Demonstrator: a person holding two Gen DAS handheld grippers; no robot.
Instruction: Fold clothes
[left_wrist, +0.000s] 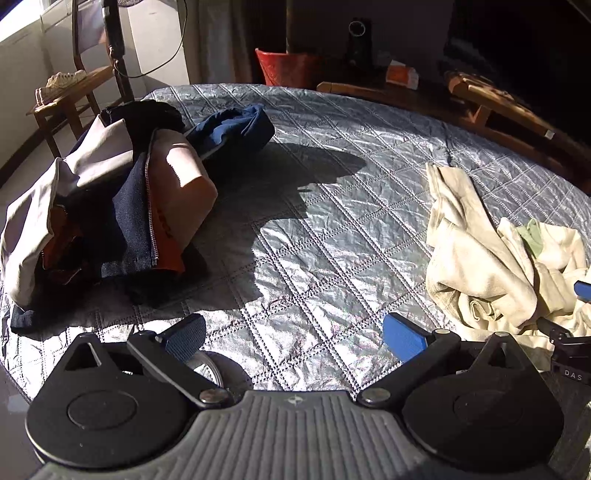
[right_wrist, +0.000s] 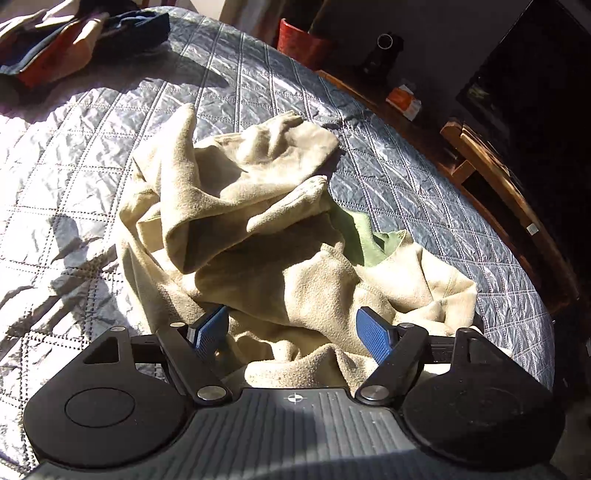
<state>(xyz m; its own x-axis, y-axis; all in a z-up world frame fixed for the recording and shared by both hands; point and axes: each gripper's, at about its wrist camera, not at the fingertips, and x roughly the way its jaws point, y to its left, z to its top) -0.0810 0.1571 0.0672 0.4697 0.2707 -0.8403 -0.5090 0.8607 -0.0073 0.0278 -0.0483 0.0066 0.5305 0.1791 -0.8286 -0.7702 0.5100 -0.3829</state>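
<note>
A crumpled cream fleece garment (right_wrist: 258, 221) with a green inner patch (right_wrist: 362, 236) lies on the quilted silver-grey cover (right_wrist: 74, 147). My right gripper (right_wrist: 291, 328) hangs low over the garment's near edge. Its blue pads stand wide apart with fleece bunched between them, and neither pad presses on it. In the left wrist view the same garment (left_wrist: 480, 258) lies at the right. My left gripper (left_wrist: 295, 332) is open above the bare cover (left_wrist: 314, 221), with nothing between its fingers. A blue pad of the right gripper (left_wrist: 583, 290) shows at that view's right edge.
A pile of folded clothes, denim, beige and blue (left_wrist: 110, 206), sits at the far left of the cover (right_wrist: 66, 40). Beyond the cover's rounded far edge stand a red bucket (left_wrist: 284, 66), a wooden chair with shoes (left_wrist: 66, 85) and wooden furniture (left_wrist: 498, 103).
</note>
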